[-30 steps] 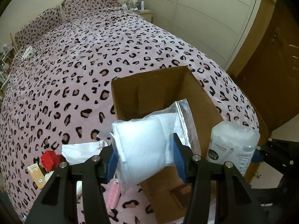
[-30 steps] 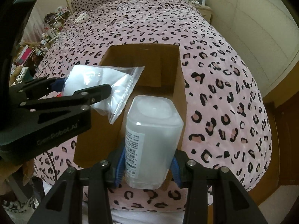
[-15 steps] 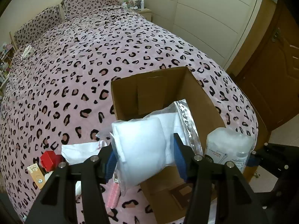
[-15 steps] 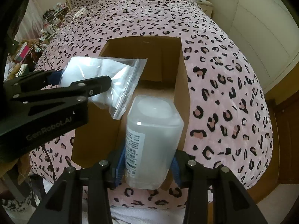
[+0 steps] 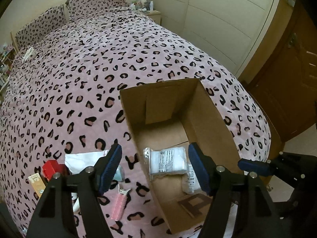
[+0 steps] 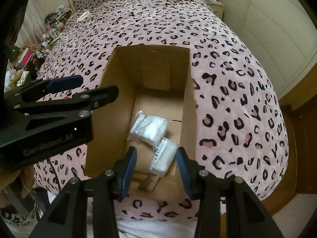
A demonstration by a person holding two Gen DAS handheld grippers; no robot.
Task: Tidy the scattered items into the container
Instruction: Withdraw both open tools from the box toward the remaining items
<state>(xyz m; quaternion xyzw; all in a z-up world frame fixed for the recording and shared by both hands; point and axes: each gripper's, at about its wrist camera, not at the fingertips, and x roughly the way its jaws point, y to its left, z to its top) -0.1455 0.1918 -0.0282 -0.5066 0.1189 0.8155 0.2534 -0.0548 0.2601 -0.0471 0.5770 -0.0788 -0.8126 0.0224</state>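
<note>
An open cardboard box [image 5: 210,117] [image 6: 186,91] stands on the leopard-print bed. Inside lie a clear bag of white pads [image 5: 168,163] [image 6: 148,128] and a clear plastic tub [image 6: 163,156], partly seen in the left wrist view [image 5: 191,180]. My left gripper [image 5: 154,164] is open and empty above the box's left wall. My right gripper [image 6: 156,164] is open and empty above the box's near end. Left of the box lie a white cloth [image 5: 85,161], a red box [image 5: 51,169], a tan card [image 5: 36,183], a pink hair clip [image 5: 118,204] and a pale blue item [image 5: 119,173].
The bed [image 5: 99,59] fills most of both views, pillows at the far end. A bedside table with bottles [image 5: 146,4] stands beyond. A wardrobe wall [image 5: 218,19] and wooden door [image 5: 287,79] are on the right. Clutter [image 6: 25,59] lies left of the bed.
Both grippers opened. The bag of pads dropped from the left gripper and the tub from the right gripper; both now lie in the box.
</note>
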